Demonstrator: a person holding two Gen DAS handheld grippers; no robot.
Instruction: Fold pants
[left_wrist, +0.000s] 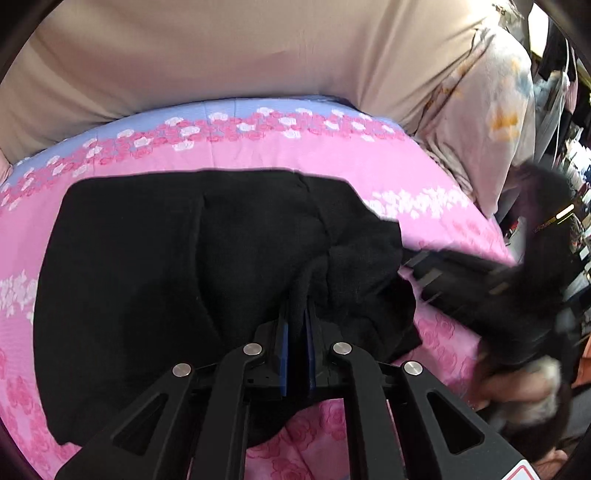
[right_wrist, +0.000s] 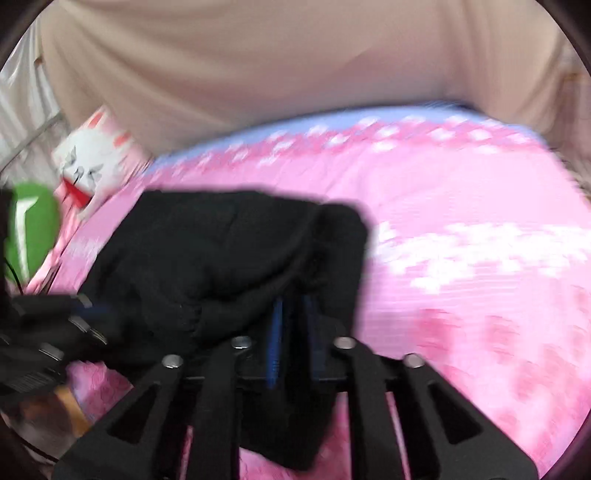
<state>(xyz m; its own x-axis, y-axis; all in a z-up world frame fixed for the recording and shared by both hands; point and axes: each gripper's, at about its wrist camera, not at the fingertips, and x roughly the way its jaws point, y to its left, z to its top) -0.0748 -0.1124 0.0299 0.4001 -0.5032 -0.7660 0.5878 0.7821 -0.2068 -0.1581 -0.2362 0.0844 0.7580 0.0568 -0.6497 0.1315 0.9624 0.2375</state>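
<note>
Left gripper (left_wrist: 296, 325) is pinched down on a ridge of the black pants (left_wrist: 155, 266), blue pads close together with a fold of cloth squeezed between them. Most of the garment spreads ahead of it and off to its left, lying flat on the bed (left_wrist: 332, 162) with its pink rose-print sheet. A bunched, lifted edge runs to the right of this gripper, toward the other tool.

Over to the right gripper (right_wrist: 293, 325): also clamped narrow on black fabric, the cloth draped over and hanging down between its fingers. From here the pants mound up ahead and to the left, while bare pink sheet stretches away to the right. The view is motion-blurred, so fine folds are hard to read.

In the right wrist view the left gripper shows at the far left edge, touching the garment's near corner. Beyond it, a white cartoon-face cushion (right_wrist: 90, 162) and something green (right_wrist: 31, 225) sit at the bed's edge.
</note>
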